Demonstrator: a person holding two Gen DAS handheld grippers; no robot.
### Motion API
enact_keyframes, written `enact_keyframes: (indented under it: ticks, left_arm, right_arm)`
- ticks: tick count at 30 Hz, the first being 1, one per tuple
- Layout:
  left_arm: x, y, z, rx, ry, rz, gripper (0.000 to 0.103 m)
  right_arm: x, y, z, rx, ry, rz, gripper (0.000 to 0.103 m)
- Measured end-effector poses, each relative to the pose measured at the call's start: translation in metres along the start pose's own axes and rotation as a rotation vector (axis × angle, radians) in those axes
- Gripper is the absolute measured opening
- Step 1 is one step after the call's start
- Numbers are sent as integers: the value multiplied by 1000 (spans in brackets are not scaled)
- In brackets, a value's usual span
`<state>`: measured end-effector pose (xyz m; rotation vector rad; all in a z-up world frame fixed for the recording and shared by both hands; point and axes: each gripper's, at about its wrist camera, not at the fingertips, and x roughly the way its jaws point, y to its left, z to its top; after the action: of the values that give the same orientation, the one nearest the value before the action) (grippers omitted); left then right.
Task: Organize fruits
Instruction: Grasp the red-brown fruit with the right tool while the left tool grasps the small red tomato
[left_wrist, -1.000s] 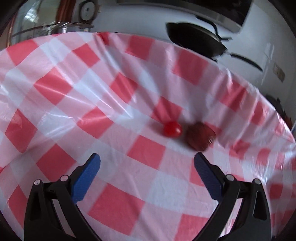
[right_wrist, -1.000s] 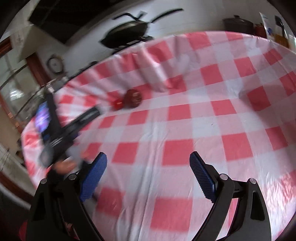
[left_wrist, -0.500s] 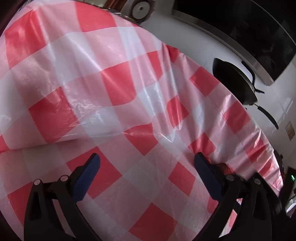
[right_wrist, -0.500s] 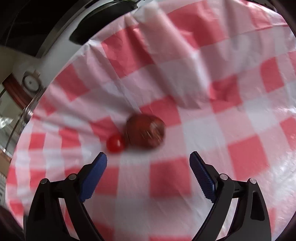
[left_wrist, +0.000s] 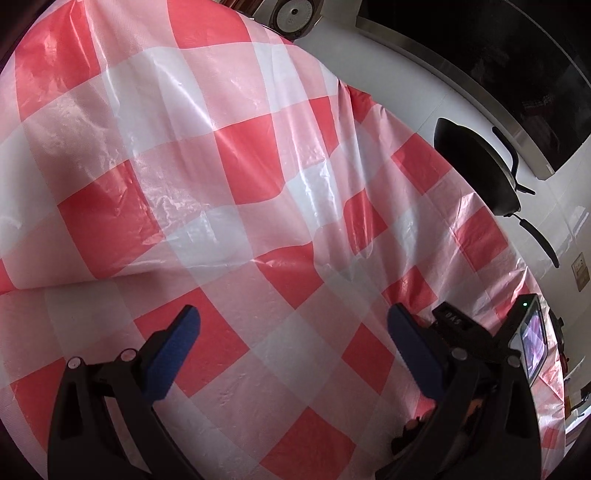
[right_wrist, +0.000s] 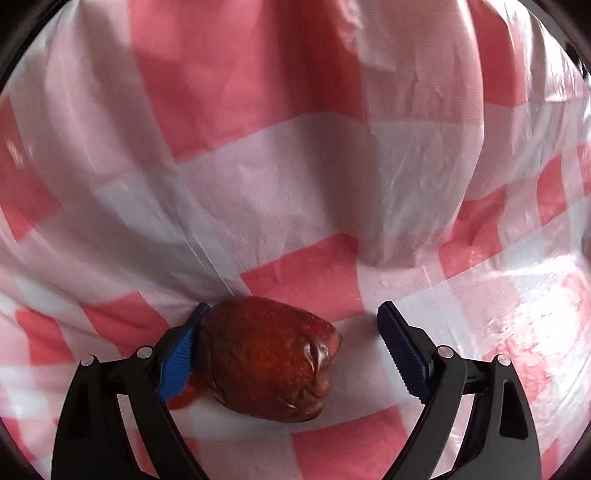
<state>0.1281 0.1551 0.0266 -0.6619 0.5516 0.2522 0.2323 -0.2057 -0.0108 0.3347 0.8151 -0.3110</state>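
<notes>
Both hands have shifted since a second ago: the right gripper (right_wrist: 288, 343), which then looked across the whole cloth from far off, now sits low over the fruit, and the left gripper (left_wrist: 291, 347) has swung away from the fruit so that none of it shows between its jaws.

Covering the desk is a red-and-white checked plastic tablecloth (left_wrist: 236, 162), glossy and creased, with a raised fold running across it in both views. Beyond its far edge in the left wrist view a black pan (left_wrist: 476, 166) with a long handle stands against the white wall. At the lower right of that view the black frame of the other gripper shows, with a small lit screen (left_wrist: 533, 343) on it.

Next in size is the dark red-brown fruit (right_wrist: 269, 358), mottled and wrapped in clear film. It lies on the cloth between the right jaws, against the left blue pad (right_wrist: 181, 362), with a clear gap of cloth between it and the right-hand pad. These jaws are closing, but they do not yet clamp it. Smallest is the little bright red fruit (right_wrist: 184, 397), only a sliver of it peeking out behind that left pad, touching or just beside the big one.

Left jaws stand spread wide, released, with only bare cloth between them.
</notes>
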Motion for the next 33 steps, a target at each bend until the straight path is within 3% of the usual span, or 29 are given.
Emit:
enact_keyframes:
  ticks: [6, 9, 11, 13, 18, 23, 29, 33]
  left_arm:
    - [1, 2, 0, -9, 9, -1, 101]
    - [1, 0, -1, 0, 11, -3, 101]
    - [2, -1, -2, 12, 19, -4, 101]
    - [4, -4, -2, 28, 30, -9, 101]
    - [8, -12, -4, 79, 51, -17, 101]
    - [11, -30, -13, 180, 70, -29, 101]
    - [9, -43, -22, 266, 77, -42, 101]
    - [8, -54, -31, 318, 106, -80, 101]
  right_arm:
    - [-8, -2, -13, -107, 23, -17, 85]
    - [-8, 4, -15, -147, 17, -39, 78]
    - [-7, 13, -15, -195, 9, -19, 63]
    - [-9, 12, -15, -216, 13, 15, 62]
    - [-39, -46, -28, -128, 19, 192, 61]
    - [-74, -126, -42, -25, -86, 292, 61]
    - [-72, -195, -37, 183, -167, 295, 61]
    - [-57, -203, -34, 288, -167, 317, 61]
